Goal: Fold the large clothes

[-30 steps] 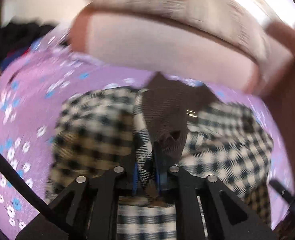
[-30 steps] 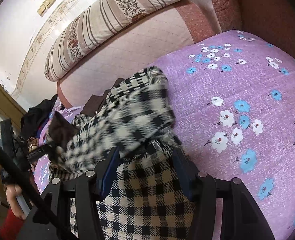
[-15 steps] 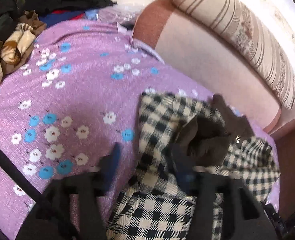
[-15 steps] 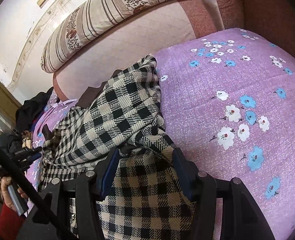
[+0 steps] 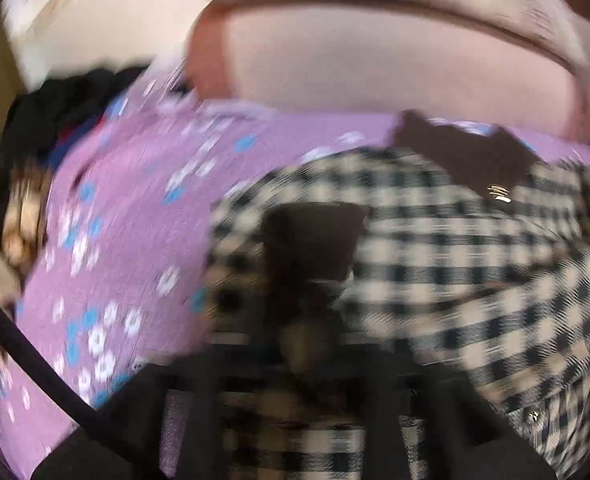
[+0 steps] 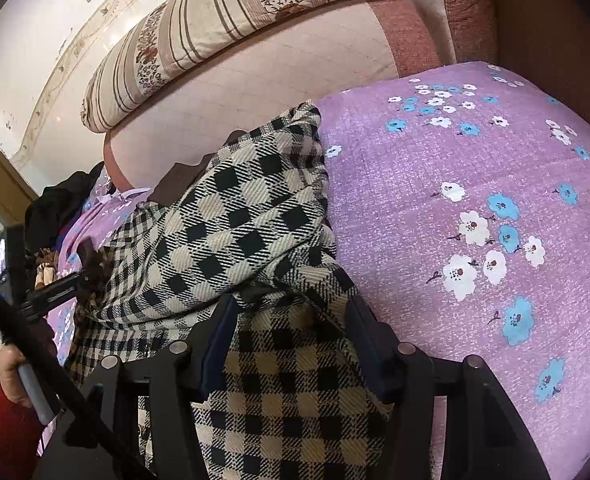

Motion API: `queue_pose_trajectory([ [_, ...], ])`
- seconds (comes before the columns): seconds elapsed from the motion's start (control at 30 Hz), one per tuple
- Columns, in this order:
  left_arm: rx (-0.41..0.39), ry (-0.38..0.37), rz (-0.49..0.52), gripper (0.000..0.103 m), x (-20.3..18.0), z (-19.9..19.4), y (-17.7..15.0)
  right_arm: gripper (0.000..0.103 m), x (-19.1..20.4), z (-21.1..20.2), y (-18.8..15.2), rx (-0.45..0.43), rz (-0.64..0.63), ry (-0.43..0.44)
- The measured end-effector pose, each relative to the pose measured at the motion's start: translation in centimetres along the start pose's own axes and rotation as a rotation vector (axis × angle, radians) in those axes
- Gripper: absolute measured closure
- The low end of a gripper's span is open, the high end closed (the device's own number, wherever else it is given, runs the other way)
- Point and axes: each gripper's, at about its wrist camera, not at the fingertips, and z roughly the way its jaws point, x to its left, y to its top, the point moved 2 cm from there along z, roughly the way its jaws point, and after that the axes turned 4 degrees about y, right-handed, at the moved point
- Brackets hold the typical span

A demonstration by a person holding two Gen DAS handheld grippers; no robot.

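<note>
A black, white and tan checked garment (image 6: 231,236) with a dark brown lining (image 5: 467,152) lies bunched on the purple flowered bed cover (image 6: 475,184). My right gripper (image 6: 291,320) is open, its fingers set wide on either side of the checked cloth at the near edge. The left wrist view is badly blurred; my left gripper (image 5: 315,332) sits at the garment's left edge with brown lining cloth (image 5: 315,240) between its fingers, apparently shut on it. The left gripper also shows in the right wrist view (image 6: 83,280), at the garment's left side.
A pink padded headboard (image 6: 279,76) with a striped bolster pillow (image 6: 231,20) runs along the back. A pile of dark clothes (image 6: 63,204) lies at the far left of the bed. A brown side wall (image 6: 555,40) stands at the right.
The left gripper let go, swung out over the bed cover, then came back to the garment's left edge onto the brown lining. The right gripper stayed open and nearly still.
</note>
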Motion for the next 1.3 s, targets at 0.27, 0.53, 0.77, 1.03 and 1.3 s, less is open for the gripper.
queue_pose_trajectory([
  [0.27,0.005,-0.12,-0.153,0.09,4.2,0.5,-1.9,0.042,0.2,0.0,0.2,-0.012,-0.005,-0.007],
  [0.53,-0.064,-0.074,-0.245,0.082,8.4,-4.1,-1.4,0.042,3.8,-4.0,1.3,-0.139,-0.112,-0.063],
  [0.77,-0.118,-0.023,-0.229,0.08,9.3,-5.8,1.3,0.042,8.6,-2.1,4.1,-0.096,-0.198,0.024],
  [1.03,0.008,-0.097,-0.096,0.074,4.0,0.8,1.0,0.051,7.3,7.3,5.1,0.124,-0.189,-0.042],
  [1.3,-0.022,-0.076,-0.159,0.035,4.9,3.1,-0.5,0.053,3.8,9.7,5.6,0.166,-0.214,-0.272],
])
